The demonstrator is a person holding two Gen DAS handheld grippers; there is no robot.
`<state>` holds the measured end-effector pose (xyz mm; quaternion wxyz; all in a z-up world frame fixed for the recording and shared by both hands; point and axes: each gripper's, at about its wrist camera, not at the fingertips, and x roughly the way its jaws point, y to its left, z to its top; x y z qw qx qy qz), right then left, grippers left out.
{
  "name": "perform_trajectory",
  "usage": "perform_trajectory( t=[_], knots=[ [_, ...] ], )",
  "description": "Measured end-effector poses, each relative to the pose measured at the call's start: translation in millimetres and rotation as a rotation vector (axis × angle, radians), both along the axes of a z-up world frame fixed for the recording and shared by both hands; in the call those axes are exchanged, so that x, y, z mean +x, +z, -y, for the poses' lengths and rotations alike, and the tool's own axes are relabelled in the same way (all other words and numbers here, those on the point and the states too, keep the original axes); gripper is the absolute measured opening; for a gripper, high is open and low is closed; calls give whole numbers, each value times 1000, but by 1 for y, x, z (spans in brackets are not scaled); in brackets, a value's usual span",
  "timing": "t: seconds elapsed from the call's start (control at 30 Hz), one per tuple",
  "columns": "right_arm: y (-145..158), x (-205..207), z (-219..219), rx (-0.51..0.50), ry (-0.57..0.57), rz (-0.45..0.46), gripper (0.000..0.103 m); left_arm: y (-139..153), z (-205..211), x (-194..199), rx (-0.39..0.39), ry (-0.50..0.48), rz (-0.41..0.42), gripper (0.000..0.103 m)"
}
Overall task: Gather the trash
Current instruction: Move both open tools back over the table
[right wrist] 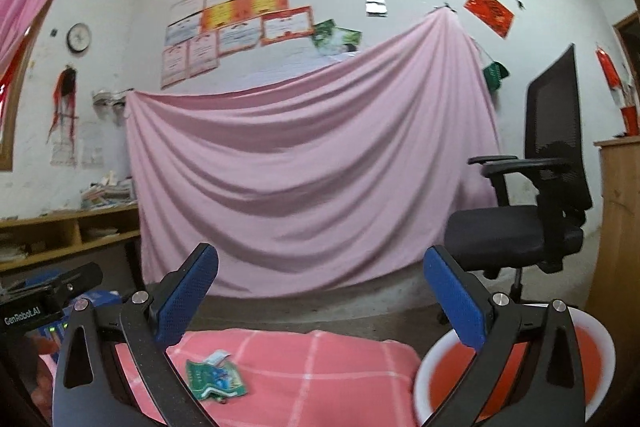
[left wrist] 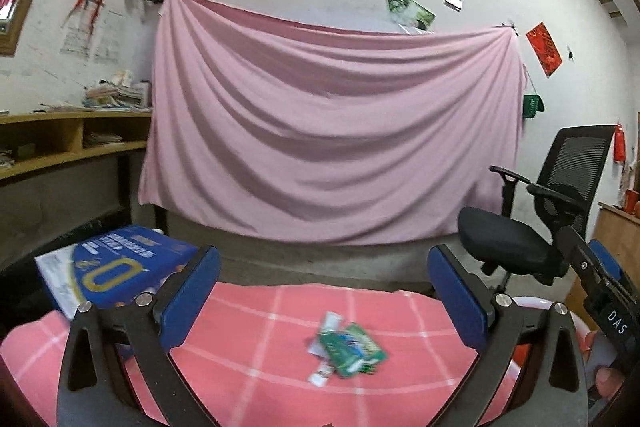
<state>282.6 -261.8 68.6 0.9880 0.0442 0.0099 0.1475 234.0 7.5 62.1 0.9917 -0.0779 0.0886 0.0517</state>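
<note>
A crumpled green and white wrapper (left wrist: 347, 349) lies on the pink checked cloth (left wrist: 260, 355). It also shows in the right wrist view (right wrist: 215, 375). My left gripper (left wrist: 324, 291) is open and empty, above and just behind the wrapper. My right gripper (right wrist: 320, 297) is open and empty, with the wrapper below its left finger. A red bin with a white rim (right wrist: 592, 351) sits at the lower right, under the right finger. The right gripper's body (left wrist: 600, 287) shows at the right edge of the left wrist view.
A blue book (left wrist: 120, 263) lies at the cloth's left end. A black office chair (right wrist: 536, 211) stands to the right. A pink sheet (left wrist: 328, 131) hangs on the far wall. Wooden shelves (left wrist: 60, 143) run along the left wall, a wooden cabinet (right wrist: 620, 227) on the right.
</note>
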Motion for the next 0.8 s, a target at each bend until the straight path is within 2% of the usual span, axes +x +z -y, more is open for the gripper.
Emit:
perform_trajectory(
  t=[0.23,0.4,0.6,0.7,0.8],
  knots=[
    [-11,-5,-37,-106,82,38,103,-18,-30,-16,27,28,24,101],
    [-24,3,-60,-198,123,-5,103,-31,-42,-11,56,21,-28,101],
    [-39,27,-74,-249,175,-159,103,-49,-41,13,78,-29,-166,101],
    [-45,39,-75,-256,187,-243,103,-61,-40,33,76,-66,-276,101],
    [-53,56,-79,-269,213,-348,94,-75,-39,56,45,-124,-403,101]
  ],
)
